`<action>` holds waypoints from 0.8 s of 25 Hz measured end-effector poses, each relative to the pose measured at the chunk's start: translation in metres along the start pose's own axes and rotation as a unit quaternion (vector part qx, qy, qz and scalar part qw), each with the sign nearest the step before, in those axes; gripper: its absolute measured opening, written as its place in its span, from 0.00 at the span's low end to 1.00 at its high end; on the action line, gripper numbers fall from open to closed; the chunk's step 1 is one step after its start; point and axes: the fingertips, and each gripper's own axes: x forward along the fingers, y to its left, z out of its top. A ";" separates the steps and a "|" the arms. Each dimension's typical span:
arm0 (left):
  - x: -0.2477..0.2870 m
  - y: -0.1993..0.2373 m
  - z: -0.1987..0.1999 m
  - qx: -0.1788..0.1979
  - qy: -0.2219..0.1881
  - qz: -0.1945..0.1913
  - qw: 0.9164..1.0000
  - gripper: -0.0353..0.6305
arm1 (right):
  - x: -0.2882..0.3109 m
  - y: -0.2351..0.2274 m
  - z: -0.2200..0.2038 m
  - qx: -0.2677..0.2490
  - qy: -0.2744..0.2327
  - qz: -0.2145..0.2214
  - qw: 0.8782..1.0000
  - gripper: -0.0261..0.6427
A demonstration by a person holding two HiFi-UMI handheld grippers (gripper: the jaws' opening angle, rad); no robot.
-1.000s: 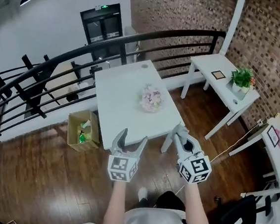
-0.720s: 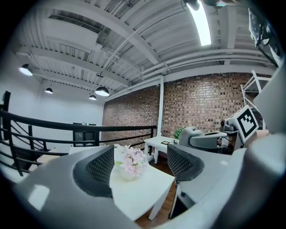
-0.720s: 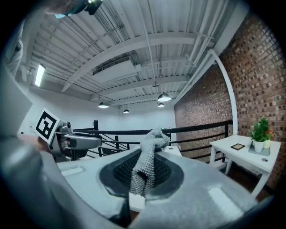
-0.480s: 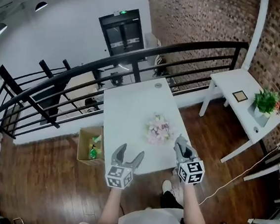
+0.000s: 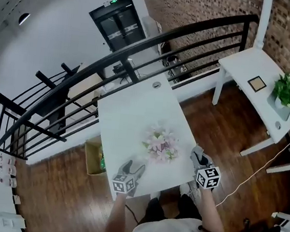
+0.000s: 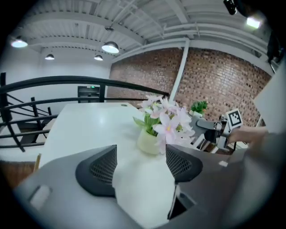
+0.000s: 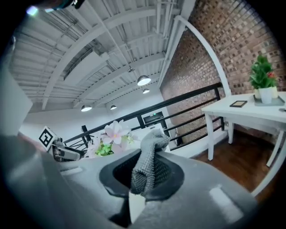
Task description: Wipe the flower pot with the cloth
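A pale pot (image 6: 149,142) of pink flowers (image 5: 161,144) stands on the white table (image 5: 129,116), near its front edge. My left gripper (image 5: 133,166) hovers over the front left corner, left of the pot. Its jaws stand open and have just been closing a little, with only bare tabletop between them (image 6: 138,156). Off the table's front right corner, my right gripper (image 5: 198,153) is shut on a grey knitted cloth (image 7: 149,161) that bunches up between its jaws. The flowers (image 7: 114,133) show just left of that cloth.
A black railing (image 5: 142,45) curves behind the table. A cardboard box (image 5: 94,159) sits on the wood floor at the table's left. A second white table (image 5: 243,64) at the right carries a green plant (image 5: 288,91) and a small frame (image 5: 257,83).
Both grippers have come down and forward to the table's front edge, one on each side of the flower pot. The cloth has stayed in the right gripper.
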 end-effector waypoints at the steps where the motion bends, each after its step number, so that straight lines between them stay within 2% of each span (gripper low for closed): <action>1: 0.012 0.003 -0.006 0.009 0.015 -0.011 1.000 0.59 | 0.010 -0.002 -0.005 -0.020 0.007 0.007 1.000 0.05; 4: 0.044 0.003 -0.018 0.036 0.044 -0.059 0.997 0.59 | 0.039 0.003 -0.026 -0.128 0.060 0.012 0.990 0.05; 6: 0.065 -0.001 -0.016 0.055 0.050 -0.097 0.992 0.59 | 0.060 0.015 -0.038 -0.163 0.084 0.032 0.983 0.05; 8: 0.084 -0.004 -0.012 0.065 0.054 -0.131 0.988 0.56 | 0.080 0.031 -0.047 -0.160 0.088 0.067 0.981 0.05; 10: 0.099 -0.010 -0.012 0.073 0.066 -0.159 0.982 0.50 | 0.097 0.044 -0.054 -0.132 0.084 0.107 0.982 0.05; 13: 0.113 -0.020 -0.013 0.088 0.077 -0.193 0.974 0.49 | 0.115 0.064 -0.065 -0.112 0.085 0.152 0.978 0.05; 16: 0.114 -0.028 -0.014 0.097 0.078 -0.211 0.969 0.45 | 0.118 0.079 -0.071 -0.118 0.090 0.164 0.975 0.05; 20: 0.115 -0.033 -0.017 0.098 0.073 -0.211 0.970 0.44 | 0.112 0.084 -0.076 -0.116 0.093 0.167 0.975 0.05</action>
